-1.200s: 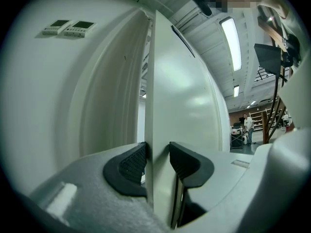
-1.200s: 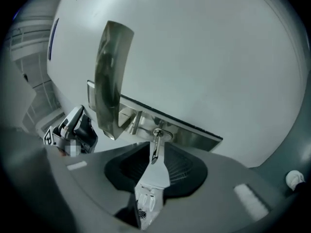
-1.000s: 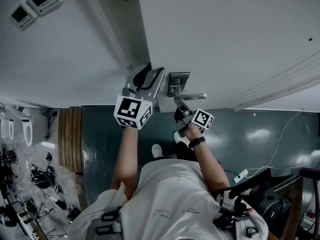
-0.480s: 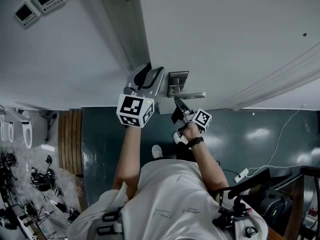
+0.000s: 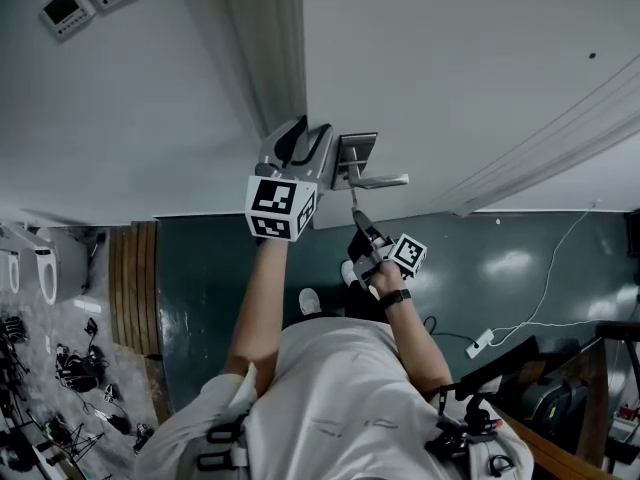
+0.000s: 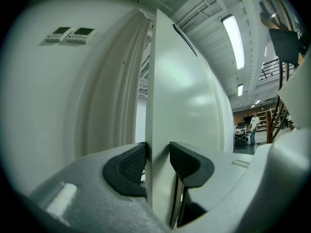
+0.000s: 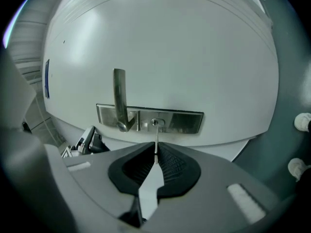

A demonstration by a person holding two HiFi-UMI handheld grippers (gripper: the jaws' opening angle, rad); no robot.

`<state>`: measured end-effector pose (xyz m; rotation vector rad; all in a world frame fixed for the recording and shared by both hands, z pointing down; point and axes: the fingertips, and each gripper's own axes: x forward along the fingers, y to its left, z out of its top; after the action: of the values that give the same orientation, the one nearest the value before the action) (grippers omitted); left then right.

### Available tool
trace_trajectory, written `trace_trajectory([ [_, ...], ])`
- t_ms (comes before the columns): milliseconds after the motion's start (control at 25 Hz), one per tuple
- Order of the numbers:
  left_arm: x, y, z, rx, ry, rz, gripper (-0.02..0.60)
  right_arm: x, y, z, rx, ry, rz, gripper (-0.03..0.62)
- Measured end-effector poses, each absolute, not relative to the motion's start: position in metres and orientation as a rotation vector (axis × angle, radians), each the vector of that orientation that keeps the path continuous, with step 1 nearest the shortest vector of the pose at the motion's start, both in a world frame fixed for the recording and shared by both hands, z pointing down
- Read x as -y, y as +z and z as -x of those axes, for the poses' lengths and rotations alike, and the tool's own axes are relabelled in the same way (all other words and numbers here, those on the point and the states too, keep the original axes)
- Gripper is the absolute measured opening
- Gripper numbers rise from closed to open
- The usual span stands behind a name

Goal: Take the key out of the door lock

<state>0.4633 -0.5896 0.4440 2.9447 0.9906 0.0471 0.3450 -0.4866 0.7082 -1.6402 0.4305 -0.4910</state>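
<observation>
The person wears a white short-sleeved shirt [image 5: 340, 388], a black wristband [image 5: 394, 297] and black buckled straps [image 5: 215, 446] at the waist. The left gripper [image 6: 158, 161] and right gripper [image 7: 155, 154] are pale grey with black ribbed pads [image 6: 129, 166]. Each bears a marker cube [image 5: 281, 208] patterned in black-and-white squares.

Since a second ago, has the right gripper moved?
Yes. Right gripper pulled back from the lock plate; its fingers have just closed further on the key.

1. My left gripper [image 6: 157, 161] straddles the door's [image 6: 184, 96] edge.
2. On the lock plate [image 7: 182, 122], the handle [image 7: 119, 98] stands beside the keyhole [image 7: 155, 123].
3. The key [image 7: 155, 136] sits between my right gripper's [image 7: 155, 152] jaws, before the keyhole.
</observation>
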Motion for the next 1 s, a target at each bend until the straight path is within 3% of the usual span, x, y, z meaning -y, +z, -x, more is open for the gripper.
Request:
trace_trajectory([
  [480,0.62,0.45,-0.435,-0.906,0.054,-2.932,0.144,0.432,0.586,-0.304,-0.494,-0.399,2.311,0.026],
  [760,0.621,0.453,-0.36,-0.788,0.047,-2.949,0.002,0.421,0.501,-0.297,-0.602,-0.263,2.686,0.028],
  [1000,0.583,0.449,-0.287,-0.714,0.056,-2.971,0.001,0.416,0.471,-0.264,-0.759,-0.186,2.774,0.028],
])
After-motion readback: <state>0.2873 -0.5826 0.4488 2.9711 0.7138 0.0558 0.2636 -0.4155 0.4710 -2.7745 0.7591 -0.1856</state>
